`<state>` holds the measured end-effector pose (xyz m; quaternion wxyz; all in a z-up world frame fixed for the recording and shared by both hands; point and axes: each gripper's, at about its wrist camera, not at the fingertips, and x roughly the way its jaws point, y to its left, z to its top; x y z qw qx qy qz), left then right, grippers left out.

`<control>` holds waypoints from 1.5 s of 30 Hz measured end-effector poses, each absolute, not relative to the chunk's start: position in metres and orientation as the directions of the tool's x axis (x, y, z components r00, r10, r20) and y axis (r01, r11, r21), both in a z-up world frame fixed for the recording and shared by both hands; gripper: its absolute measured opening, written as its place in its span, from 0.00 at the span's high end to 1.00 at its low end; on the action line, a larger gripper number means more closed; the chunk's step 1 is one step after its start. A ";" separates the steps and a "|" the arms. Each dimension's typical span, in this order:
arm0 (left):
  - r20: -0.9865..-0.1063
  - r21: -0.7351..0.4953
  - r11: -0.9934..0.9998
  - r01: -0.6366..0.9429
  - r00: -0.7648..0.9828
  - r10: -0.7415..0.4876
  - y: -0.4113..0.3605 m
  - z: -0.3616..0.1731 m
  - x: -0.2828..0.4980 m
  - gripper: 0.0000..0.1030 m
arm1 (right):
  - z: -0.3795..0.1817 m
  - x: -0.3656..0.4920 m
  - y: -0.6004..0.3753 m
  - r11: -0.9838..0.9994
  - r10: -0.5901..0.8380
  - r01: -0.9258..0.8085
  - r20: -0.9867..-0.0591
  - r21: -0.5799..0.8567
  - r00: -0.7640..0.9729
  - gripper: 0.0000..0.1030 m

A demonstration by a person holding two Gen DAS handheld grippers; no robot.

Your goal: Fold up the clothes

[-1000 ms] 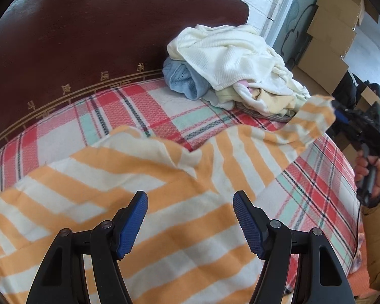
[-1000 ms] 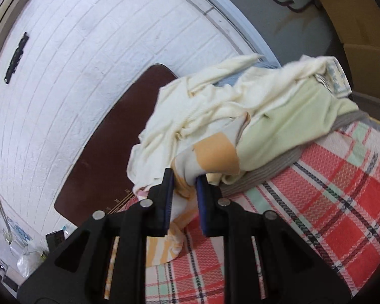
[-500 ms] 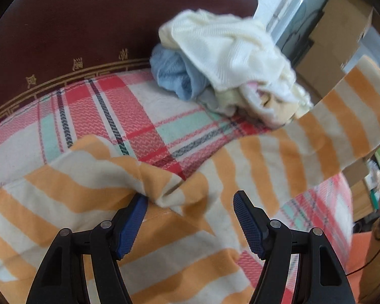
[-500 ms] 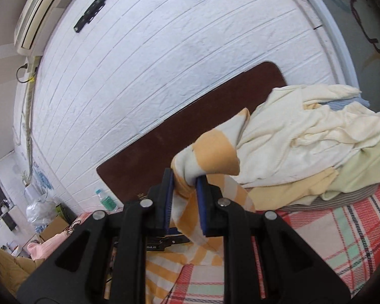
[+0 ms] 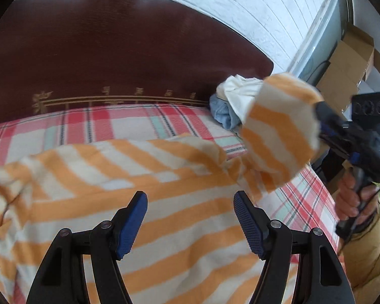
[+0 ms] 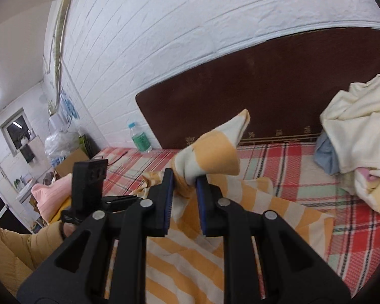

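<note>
Carrying a pinched sleeve (image 6: 210, 152) of the orange-striped garment (image 5: 144, 202) across the bed (image 5: 109, 124) near the headboard (image 5: 114, 58), right gripper (image 6: 185, 185) risking slippage on thin bunched cloth, left gripper (image 5: 190, 217) hovering wide, empty.

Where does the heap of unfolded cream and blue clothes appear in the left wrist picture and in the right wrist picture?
Left wrist view: the heap of clothes lies right of centre, against the headboard, partly hidden by the lifted striped garment.
Right wrist view: the heap is at the right edge, on the plaid sheet.
Shared landmark: the dark headboard with its gold trim.
</note>
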<state>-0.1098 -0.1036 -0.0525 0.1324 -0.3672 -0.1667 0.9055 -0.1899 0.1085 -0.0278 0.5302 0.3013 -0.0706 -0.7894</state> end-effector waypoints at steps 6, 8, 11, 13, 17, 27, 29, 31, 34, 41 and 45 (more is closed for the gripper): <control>-0.640 -0.379 -0.923 -0.059 -0.704 0.308 -0.126 -0.063 -0.075 0.29 | -0.072 -0.181 0.036 -0.415 -0.830 0.818 -0.535 0.399 -0.160 0.81; -0.646 -0.393 -0.918 -0.048 -0.696 0.313 -0.133 -0.068 -0.069 0.29 | -0.087 -0.178 0.014 -0.412 -0.806 0.824 -0.577 0.388 -0.131 0.81; -0.655 -0.395 -0.918 -0.029 -0.692 0.304 -0.142 -0.075 -0.062 0.29 | -0.107 -0.173 -0.008 -0.419 -0.768 0.826 -0.633 0.377 -0.100 0.81; -0.657 -0.403 -0.915 -0.021 -0.690 0.305 -0.147 -0.079 -0.058 0.29 | -0.119 -0.170 -0.017 -0.422 -0.750 0.818 -0.658 0.390 -0.073 0.77; -0.662 -0.413 -0.911 -0.002 -0.686 0.302 -0.154 -0.085 -0.056 0.29 | -0.132 -0.163 -0.027 -0.419 -0.733 0.807 -0.680 0.417 -0.029 0.61; -0.700 -0.411 -0.911 0.037 -0.653 0.289 -0.161 -0.103 -0.066 0.29 | -0.126 -0.143 0.024 -0.451 -0.780 0.730 -0.624 0.514 -0.043 0.60; -0.710 -0.417 -0.908 0.051 -0.641 0.290 -0.162 -0.108 -0.070 0.29 | -0.125 -0.134 0.043 -0.454 -0.804 0.704 -0.591 0.547 -0.060 0.56; -0.708 -0.422 -0.905 0.051 -0.642 0.294 -0.162 -0.108 -0.071 0.28 | -0.126 -0.121 0.057 -0.458 -0.815 0.693 -0.575 0.557 -0.076 0.46; -0.716 -0.424 -0.905 0.030 -0.623 0.314 -0.156 -0.109 -0.077 0.16 | -0.131 -0.102 0.071 -0.464 -0.812 0.697 -0.577 0.547 -0.088 0.45; -0.736 -0.385 -0.920 0.069 -0.624 0.261 -0.147 -0.107 -0.085 0.50 | -0.159 -0.090 0.077 -0.482 -0.791 0.674 -0.609 0.560 -0.059 0.45; -0.756 -0.316 -0.940 0.128 -0.633 0.168 -0.152 -0.101 -0.082 0.90 | -0.168 -0.095 0.084 -0.479 -0.810 0.637 -0.584 0.604 -0.055 0.45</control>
